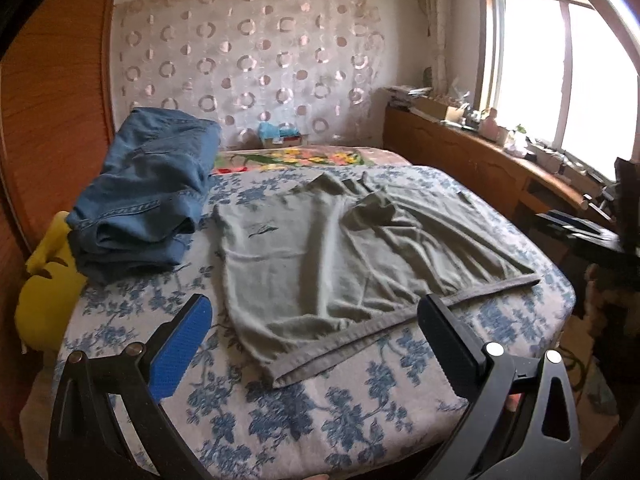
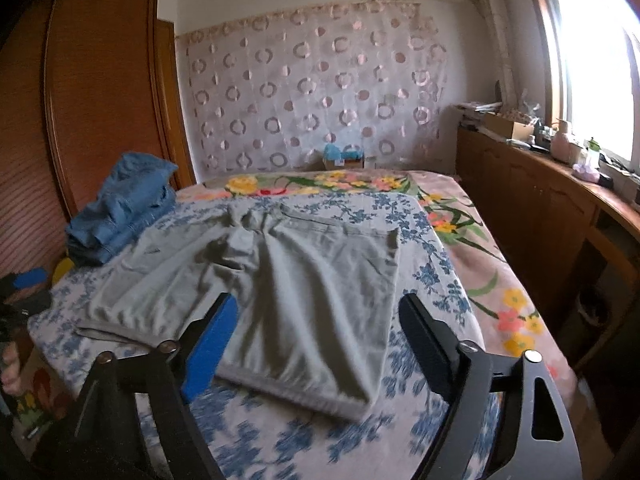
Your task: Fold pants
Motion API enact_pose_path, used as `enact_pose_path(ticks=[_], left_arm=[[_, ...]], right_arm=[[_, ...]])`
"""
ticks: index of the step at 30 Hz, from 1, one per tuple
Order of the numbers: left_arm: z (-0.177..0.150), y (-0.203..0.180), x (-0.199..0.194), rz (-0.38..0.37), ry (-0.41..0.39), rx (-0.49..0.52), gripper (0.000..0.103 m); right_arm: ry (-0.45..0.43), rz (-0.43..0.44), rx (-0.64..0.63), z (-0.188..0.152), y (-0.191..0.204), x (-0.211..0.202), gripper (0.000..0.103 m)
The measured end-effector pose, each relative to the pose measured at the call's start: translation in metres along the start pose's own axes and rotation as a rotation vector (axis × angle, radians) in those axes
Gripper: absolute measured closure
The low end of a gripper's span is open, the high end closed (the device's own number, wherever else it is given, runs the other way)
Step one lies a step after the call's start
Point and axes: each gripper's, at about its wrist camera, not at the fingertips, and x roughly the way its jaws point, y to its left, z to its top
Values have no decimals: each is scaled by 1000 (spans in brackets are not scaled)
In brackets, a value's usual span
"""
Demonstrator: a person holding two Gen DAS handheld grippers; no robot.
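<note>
Pants [image 1: 344, 248] lie flat; both hand-held grippers [image 1: 316, 344] [image 2: 320, 340] gape wide, empty.

Grey-green pants [image 1: 320, 256] on a blue-flowered white cover [image 1: 320, 412]; blue denim pile [image 1: 148, 196]; ring-patterned curtain [image 1: 248, 64].

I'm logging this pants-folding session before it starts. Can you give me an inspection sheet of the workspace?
Surface: blue-floral bedspread over the bed.
Job's things: grey-green cotton pants spread flat, rumpled at the waist, unfolded.
Clutter: folded blue denim jeans far left; yellow plush toy at the bed's left edge.
Grippers: left hand-held gripper and right hand-held gripper open, empty, above the hems.
Cables: nothing seen.
Surroundings: wooden wardrobe, circle-patterned curtain, cluttered wooden sideboard, window.
</note>
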Motion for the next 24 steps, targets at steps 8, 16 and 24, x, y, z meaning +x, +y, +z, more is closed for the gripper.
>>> enact_pose_path(ticks=[8,16,24], left_arm=[[17,-6,5,-36,11,35,0],[38,-10,19,-55,22,64,0],[45,0,49,-60,73,48,0]], right_arm=[[128,-10,94,23,-39,51,52],[207,-15,130,53,-59,78,55],[290,-13,101,81,-65,122,66]])
